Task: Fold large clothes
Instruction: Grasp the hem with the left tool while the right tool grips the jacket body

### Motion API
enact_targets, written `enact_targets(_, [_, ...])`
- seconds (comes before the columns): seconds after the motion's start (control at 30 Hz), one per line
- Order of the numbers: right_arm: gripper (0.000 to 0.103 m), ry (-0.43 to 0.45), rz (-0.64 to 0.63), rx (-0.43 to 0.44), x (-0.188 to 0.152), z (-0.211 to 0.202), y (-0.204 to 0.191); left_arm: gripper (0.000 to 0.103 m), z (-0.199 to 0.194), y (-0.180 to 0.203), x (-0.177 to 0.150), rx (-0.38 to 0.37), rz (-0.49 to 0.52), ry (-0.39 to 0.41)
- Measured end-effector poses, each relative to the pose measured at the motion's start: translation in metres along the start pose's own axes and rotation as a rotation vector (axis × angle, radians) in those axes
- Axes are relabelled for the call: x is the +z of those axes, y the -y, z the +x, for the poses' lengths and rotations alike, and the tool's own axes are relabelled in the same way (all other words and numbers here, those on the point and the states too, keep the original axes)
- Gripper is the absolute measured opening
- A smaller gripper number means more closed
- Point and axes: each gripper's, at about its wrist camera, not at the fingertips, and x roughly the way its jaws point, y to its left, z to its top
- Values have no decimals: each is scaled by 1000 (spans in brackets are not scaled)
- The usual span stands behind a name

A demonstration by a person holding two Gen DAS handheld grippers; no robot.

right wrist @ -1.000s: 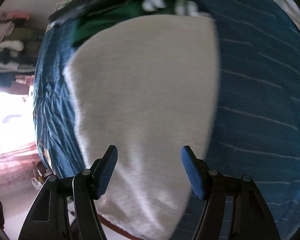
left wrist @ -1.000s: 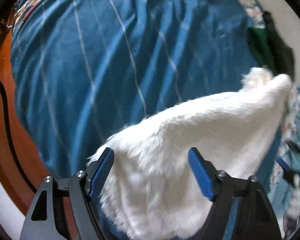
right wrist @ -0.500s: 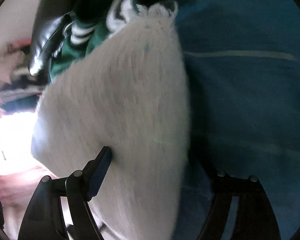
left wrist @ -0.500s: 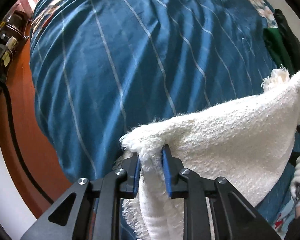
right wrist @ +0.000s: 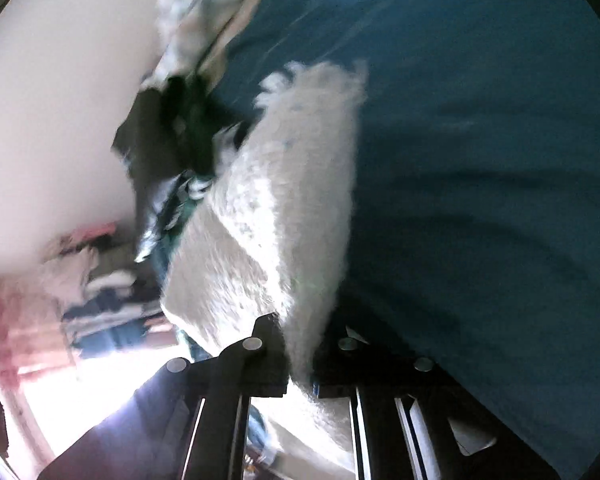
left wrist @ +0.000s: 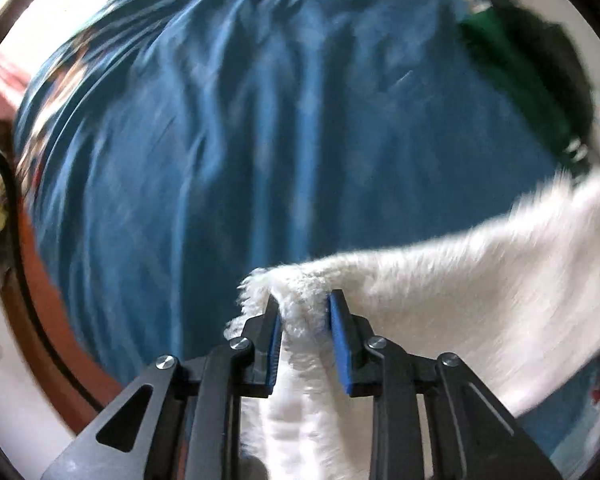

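Both tools, left tool [left wrist: 305,304] and right tool [right wrist: 300,328], pinch the white fleece [left wrist: 460,280].

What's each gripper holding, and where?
Both hold the white fleecy garment: left gripper on a fringed corner, right gripper on its edge.

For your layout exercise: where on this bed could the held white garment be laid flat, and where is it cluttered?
Free: the blue striped bedspread, from its wooden-frame edge across to the white garment. Crowded: the dark green and black clothes piled by the wall.
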Motion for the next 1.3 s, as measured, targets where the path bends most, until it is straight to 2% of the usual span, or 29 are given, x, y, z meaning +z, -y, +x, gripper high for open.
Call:
enact_targets(0.07, [7, 18, 48, -46, -14, -39, 35, 23, -7, 22, 18, -32, 45, 34])
enact_targets(0.13, [7, 28, 104, -119, -35, -69, 71, 30, -12, 43, 35, -48, 93, 73])
enact_targets(0.17, [7, 17, 119, -150, -41, -77, 86, 43, -13, 53, 41, -64, 119, 87])
enact_targets(0.2, [8, 9, 131, -187, -44, -82, 97, 67, -15, 59, 43, -62, 138, 100])
enact_targets(0.27, [13, -42, 91, -252, -50, -82, 112, 87, -19, 74, 46, -69, 164, 125])
enact_targets(0.3, [21, -72, 11, -330, -49, -79, 112, 87, -18, 75, 44, -60, 166, 132])
enact_targets(0.33, [21, -89, -78, -418, -50, -77, 106, 87, -14, 73, 43, -49, 167, 133])
enact_targets(0.37, [22, -101, -136, -461, -51, -77, 102, 87, -14, 78, 43, -44, 172, 132])
enact_targets(0.43, [23, -123, -234, -523, -56, -83, 86, 87, -18, 76, 24, -29, 183, 133])
enact_targets(0.5, [23, -92, -317, -553, -62, -98, 63, 87, -19, 73, 3, -5, 201, 129])
enact_targets(0.57, [23, -85, -369, -495, -64, -100, 35, 87, -18, 72, -12, 32, 200, 119])
enact_targets(0.63, [23, -118, -422, -384, -63, -88, 0, 87, -16, 65, -24, 40, 178, 123])
enact_targets(0.7, [23, -157, -498, -301, -58, -61, -28, 87, -13, 49, -33, 47, 129, 102])
enact_targets(0.77, [23, -161, -530, -256, -52, -25, -51, 87, -11, 33, -40, 51, 70, 85])
enact_targets(0.87, [23, -206, -529, -271, -30, 58, -73, 87, -10, 11, -47, 35, -14, 67])
enact_targets(0.93, [19, -235, -518, -357, -22, 100, -62, 87, -11, 3, -50, 25, -35, 73])
enact_targets(1.0, [15, -240, -540, -382, -14, 125, -58, 87, -11, 2, -52, 20, -33, 76])
enact_targets(1.13, [19, -276, -564, -431, -12, 125, -73, 87, -1, 9, -54, -40, -24, 51])
enact_targets(1.23, [22, -259, -604, -397, -23, 94, -78, 86, 19, 27, -49, -80, 0, 25])
enact_targets(1.27, [28, -236, -612, -363, -25, 83, -79, 85, 29, 33, -47, -87, 19, 15])
enact_targets(1.3, [39, -215, -615, -339, -28, 69, -82, 79, 39, 40, -45, -84, 37, 10])
